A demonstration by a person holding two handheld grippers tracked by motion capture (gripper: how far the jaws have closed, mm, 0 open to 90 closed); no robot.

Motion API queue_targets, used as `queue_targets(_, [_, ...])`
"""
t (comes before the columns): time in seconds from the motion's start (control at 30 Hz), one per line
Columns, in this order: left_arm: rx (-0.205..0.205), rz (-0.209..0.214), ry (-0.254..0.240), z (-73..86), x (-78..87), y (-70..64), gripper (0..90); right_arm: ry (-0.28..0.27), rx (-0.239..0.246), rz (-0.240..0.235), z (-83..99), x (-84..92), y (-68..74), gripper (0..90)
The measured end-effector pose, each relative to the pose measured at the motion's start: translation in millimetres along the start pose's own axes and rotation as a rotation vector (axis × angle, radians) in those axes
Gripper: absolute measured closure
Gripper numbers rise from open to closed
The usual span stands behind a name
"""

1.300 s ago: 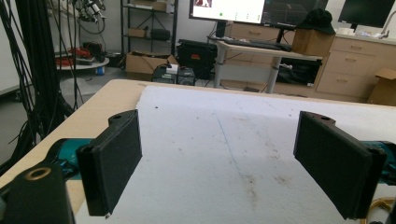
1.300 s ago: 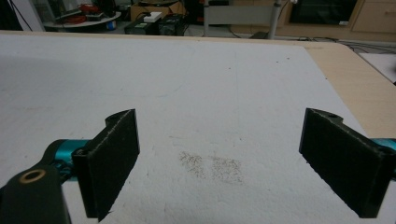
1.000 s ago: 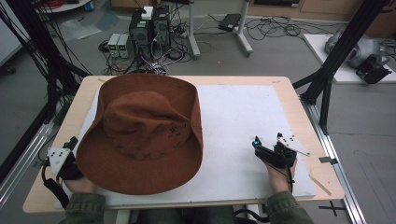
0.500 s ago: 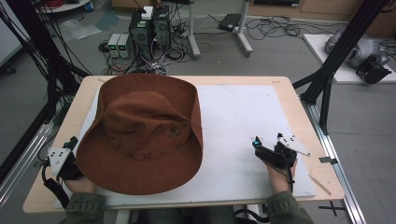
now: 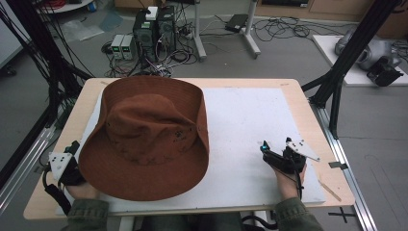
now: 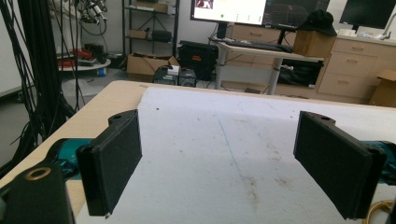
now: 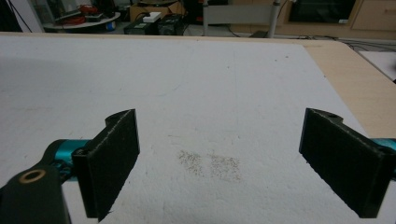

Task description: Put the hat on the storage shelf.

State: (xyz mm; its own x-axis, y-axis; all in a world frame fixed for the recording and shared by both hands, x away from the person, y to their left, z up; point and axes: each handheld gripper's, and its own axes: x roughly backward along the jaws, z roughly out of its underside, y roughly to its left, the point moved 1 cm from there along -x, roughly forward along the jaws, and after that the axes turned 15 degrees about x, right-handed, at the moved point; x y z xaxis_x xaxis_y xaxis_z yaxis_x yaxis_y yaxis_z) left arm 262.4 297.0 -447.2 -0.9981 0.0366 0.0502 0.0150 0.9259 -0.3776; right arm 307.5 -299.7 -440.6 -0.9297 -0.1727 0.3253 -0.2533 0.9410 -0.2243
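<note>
Your brown hat [image 5: 146, 137] lies crown-up, long axis toward the table's far edge, between your left gripper [image 6: 217, 163] and right gripper [image 7: 219, 163], both low, jaws wide and empty.

1. This is a lab or recording workshop, not a home.
2. Black frame posts [image 5: 346, 62] stand beside the desk [image 5: 298, 96], with bundles of cables [image 5: 43, 57] hanging at its left.
3. Computer towers [image 5: 154, 29] sit on the grey floor amid loose wiring.
4. Behind, a monitor [image 6: 229, 9] glows over a worktable, with wooden drawers [image 6: 350, 65] and cardboard boxes [image 6: 140, 65].
</note>
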Motion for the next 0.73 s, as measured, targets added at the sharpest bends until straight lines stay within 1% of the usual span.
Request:
queue_targets(0.27, [0.000, -0.001, -0.001, 0.0, -0.1, 0.1, 15.5, 0.000, -0.003, -0.003, 0.1, 0.0, 0.8, 11.6])
queue_targets(0.3, [0.000, -0.001, -0.002, 0.0, -0.2, 0.1, 15.5, 0.007, -0.010, -0.006, 0.1, 0.5, 1.5, 11.6])
queue_targets(0.43, [-0.001, -0.001, -0.003, -0.1, -0.2, 0.3, 15.5, 0.002, -0.005, -0.005, 0.4, -0.6, 1.1, 11.6])
queue_targets(0.73, [-0.002, -0.001, -0.003, -0.3, -0.3, 0.7, 15.5, 0.001, -0.012, -0.006, 0.4, -0.9, 1.0, 11.6])
